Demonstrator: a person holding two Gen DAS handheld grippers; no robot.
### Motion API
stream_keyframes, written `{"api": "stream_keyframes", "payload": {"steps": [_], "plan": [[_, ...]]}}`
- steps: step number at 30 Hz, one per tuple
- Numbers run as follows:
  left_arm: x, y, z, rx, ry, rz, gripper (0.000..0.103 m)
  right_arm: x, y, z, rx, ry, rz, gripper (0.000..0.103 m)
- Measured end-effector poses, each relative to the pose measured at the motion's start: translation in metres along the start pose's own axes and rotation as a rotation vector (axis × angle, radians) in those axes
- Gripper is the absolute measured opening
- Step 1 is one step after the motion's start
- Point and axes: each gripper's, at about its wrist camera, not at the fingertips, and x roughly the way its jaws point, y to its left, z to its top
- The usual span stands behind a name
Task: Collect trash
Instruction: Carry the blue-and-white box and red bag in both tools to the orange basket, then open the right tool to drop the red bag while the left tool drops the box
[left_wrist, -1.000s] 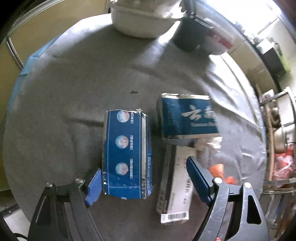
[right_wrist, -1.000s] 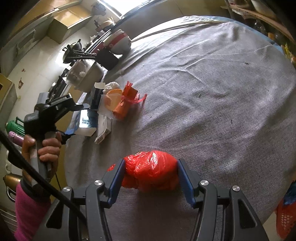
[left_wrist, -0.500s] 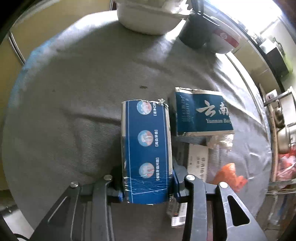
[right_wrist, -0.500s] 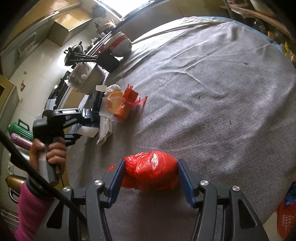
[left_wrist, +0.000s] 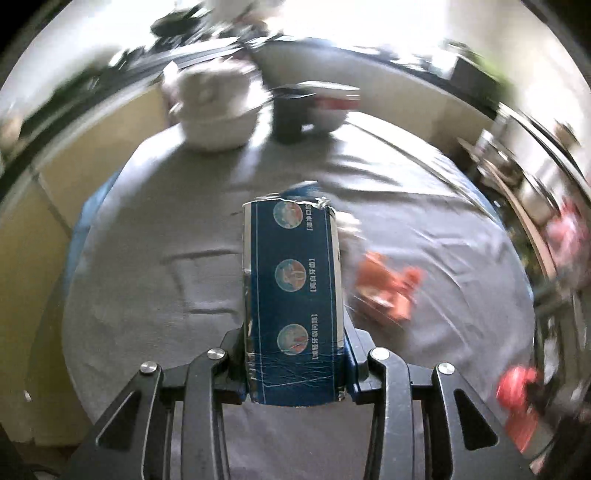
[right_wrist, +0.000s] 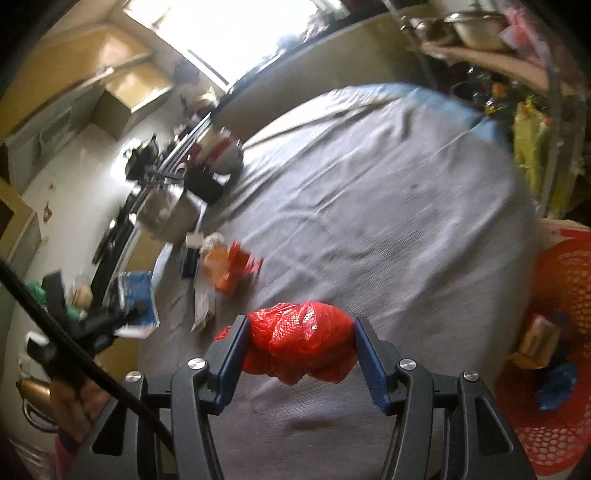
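Note:
My left gripper (left_wrist: 295, 365) is shut on a blue carton (left_wrist: 292, 295) printed with three round pictures and holds it above the grey tablecloth (left_wrist: 147, 266). The same carton (right_wrist: 137, 302) and left gripper (right_wrist: 110, 321) show blurred at the left of the right wrist view. My right gripper (right_wrist: 301, 354) is shut on a crumpled red plastic bag (right_wrist: 301, 343), lifted off the cloth. An orange wrapper (left_wrist: 388, 284) and more packaging (right_wrist: 221, 269) lie on the table. A red mesh basket (right_wrist: 561, 332) with some trash in it sits at the lower right.
A white pot (left_wrist: 214, 110), a dark cup (left_wrist: 291, 114) and a bowl (left_wrist: 328, 107) stand at the table's far edge. A shelf with metal pans (right_wrist: 472, 26) and bags stands beyond the table. A person's hand (right_wrist: 74, 402) holds the left gripper.
The left gripper has lifted the blue carton off the table and tilted up. The right gripper has risen with the red bag and swung right, so the red basket now shows.

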Motion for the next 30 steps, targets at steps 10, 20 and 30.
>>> {"api": "stream_keyframes", "payload": {"steps": [10,20,30], "plan": [[-0.021,-0.102,-0.050,0.288,-0.015,-0.133,0.040,-0.071,-0.054,0.008,0.042,-0.143,-0.134,0.060],[-0.033,-0.195,-0.068,0.464,0.025,-0.334,0.040,-0.134,-0.137,-0.003,0.198,-0.216,-0.236,0.060],[-0.028,-0.305,-0.105,0.662,0.116,-0.512,0.040,-0.160,-0.193,-0.026,0.295,-0.225,-0.310,0.060]]}}
